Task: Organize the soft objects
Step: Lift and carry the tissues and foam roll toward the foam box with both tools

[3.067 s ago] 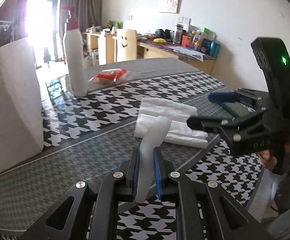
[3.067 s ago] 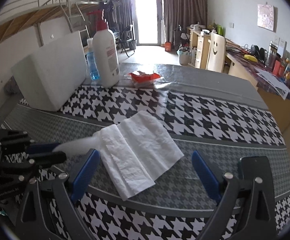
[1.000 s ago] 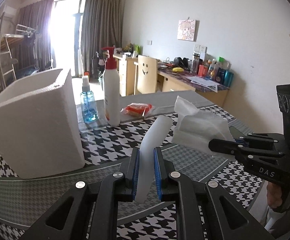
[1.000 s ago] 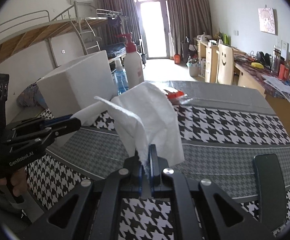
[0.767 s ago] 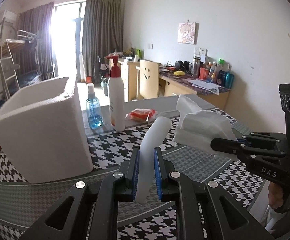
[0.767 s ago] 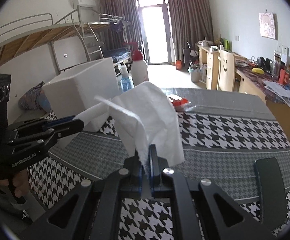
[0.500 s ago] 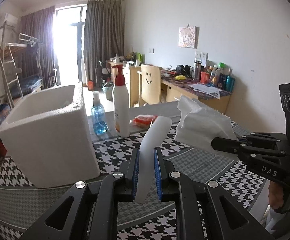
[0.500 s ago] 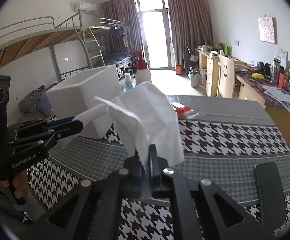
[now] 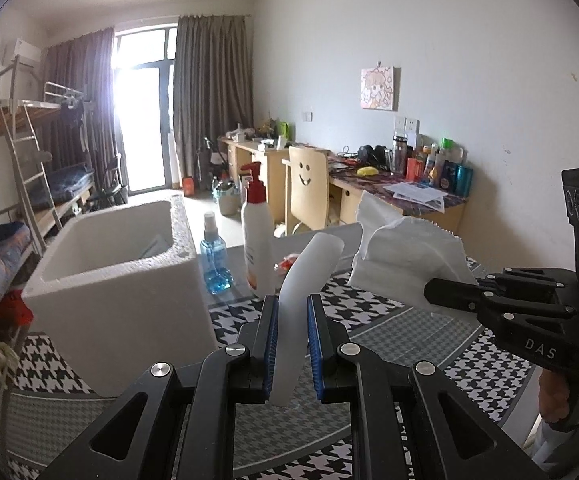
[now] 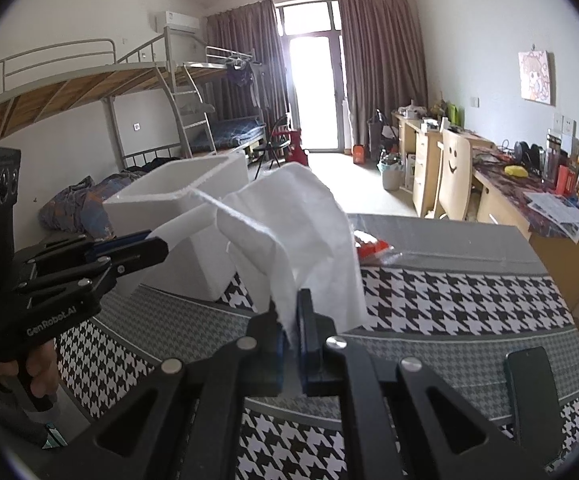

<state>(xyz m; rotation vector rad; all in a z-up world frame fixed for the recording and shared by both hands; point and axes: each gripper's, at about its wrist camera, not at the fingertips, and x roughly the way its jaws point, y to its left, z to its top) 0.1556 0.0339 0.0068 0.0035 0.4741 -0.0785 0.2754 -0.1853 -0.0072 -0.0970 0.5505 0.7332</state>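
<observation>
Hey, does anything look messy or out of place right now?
Only the tissue: it hangs crumpled from the right tongs above the table, not folded. The foam box and bottles stand upright.

The tissue [image 10: 289, 236] hangs over much of the white foam box [image 10: 177, 200] at 10 o'clock in the right wrist view, hiding the box's near right corner and the bottles behind. The red packet [image 10: 371, 249] shows only partly past the tissue's edge. The phone [image 10: 529, 392] at 4 o'clock blurs into the dark lens rim. In the left wrist view, the foam box's [image 9: 121, 280] inside is mostly hidden by its walls.
</observation>
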